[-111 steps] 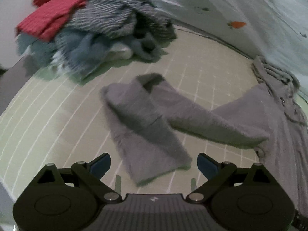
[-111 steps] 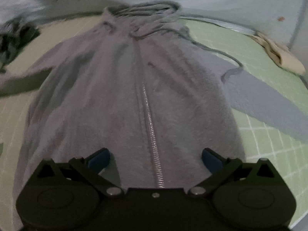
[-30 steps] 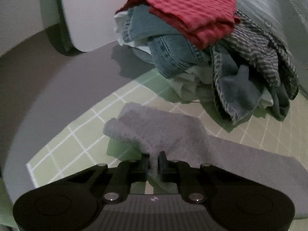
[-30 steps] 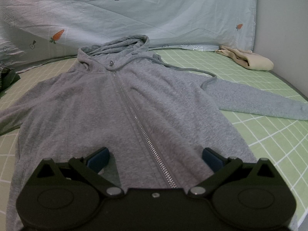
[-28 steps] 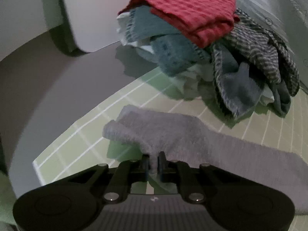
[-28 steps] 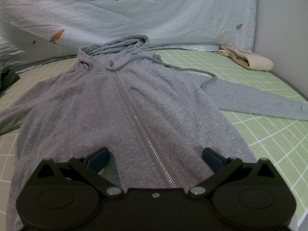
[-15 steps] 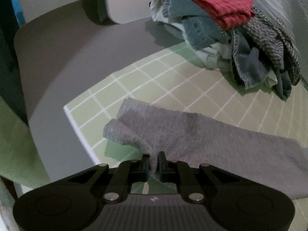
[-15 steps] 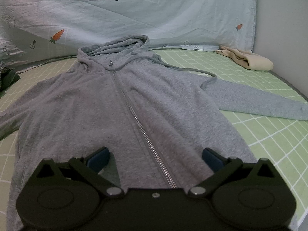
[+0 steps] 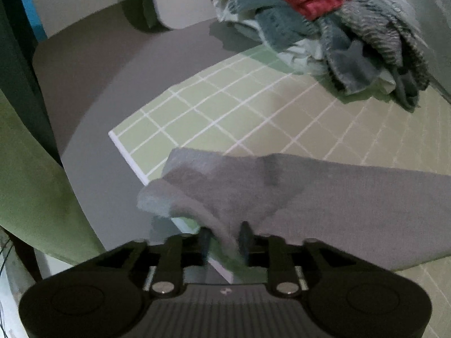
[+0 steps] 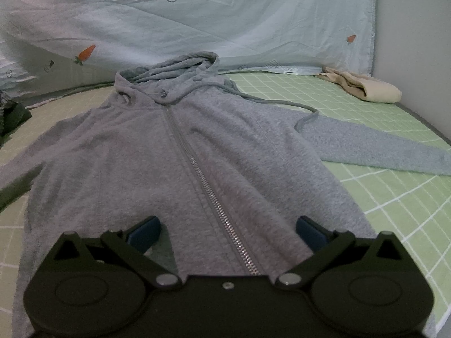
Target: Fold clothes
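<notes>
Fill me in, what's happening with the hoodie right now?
A grey zip hoodie lies face up on the green checked mat, zipped, sleeves spread. The left gripper has the cuff end of one sleeve stretched out near the mat's corner; its jaws are opening, with fabric between them. The right gripper hovers open over the hem, holding nothing. A pile of unfolded clothes waits further back. No fold is made yet.
</notes>
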`<state>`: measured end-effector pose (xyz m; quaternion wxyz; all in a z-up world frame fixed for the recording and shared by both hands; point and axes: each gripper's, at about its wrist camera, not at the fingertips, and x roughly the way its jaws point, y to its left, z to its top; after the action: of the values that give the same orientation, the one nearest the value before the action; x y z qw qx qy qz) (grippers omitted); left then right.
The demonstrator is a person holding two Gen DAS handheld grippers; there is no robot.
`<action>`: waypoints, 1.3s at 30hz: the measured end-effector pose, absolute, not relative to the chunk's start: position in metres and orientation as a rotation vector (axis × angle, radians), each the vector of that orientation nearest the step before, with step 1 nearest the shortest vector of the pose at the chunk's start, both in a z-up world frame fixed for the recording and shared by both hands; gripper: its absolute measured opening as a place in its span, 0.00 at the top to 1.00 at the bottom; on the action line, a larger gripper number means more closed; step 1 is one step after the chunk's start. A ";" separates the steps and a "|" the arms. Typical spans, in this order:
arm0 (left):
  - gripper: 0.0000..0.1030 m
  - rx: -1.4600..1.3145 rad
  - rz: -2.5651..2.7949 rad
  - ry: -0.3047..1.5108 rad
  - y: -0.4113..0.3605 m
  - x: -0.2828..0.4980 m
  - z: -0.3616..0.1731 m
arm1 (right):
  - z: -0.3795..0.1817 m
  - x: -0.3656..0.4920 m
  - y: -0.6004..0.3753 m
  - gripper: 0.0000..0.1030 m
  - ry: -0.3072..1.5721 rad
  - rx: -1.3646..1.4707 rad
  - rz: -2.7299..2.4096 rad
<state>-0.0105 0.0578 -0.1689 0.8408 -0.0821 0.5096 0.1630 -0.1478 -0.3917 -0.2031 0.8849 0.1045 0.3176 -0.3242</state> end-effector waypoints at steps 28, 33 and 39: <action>0.22 0.131 -0.100 0.920 -0.324 -0.133 -0.103 | -0.203 -0.350 -0.762 0.00 0.646 0.463 -1.136; 0.22 0.126 -0.038 0.950 -0.328 -0.141 -0.105 | -0.203 -0.358 -0.785 0.00 0.682 0.364 -1.172; 0.21 0.121 0.013 1.025 -0.315 -0.140 -0.121 | -0.195 -0.347 -0.772 0.00 0.771 0.231 -1.152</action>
<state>-0.1398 -0.3154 -0.1214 0.8698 0.0580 0.4900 0.0062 -0.3466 -0.7718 -0.1951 0.7632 0.1064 0.3546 -0.5296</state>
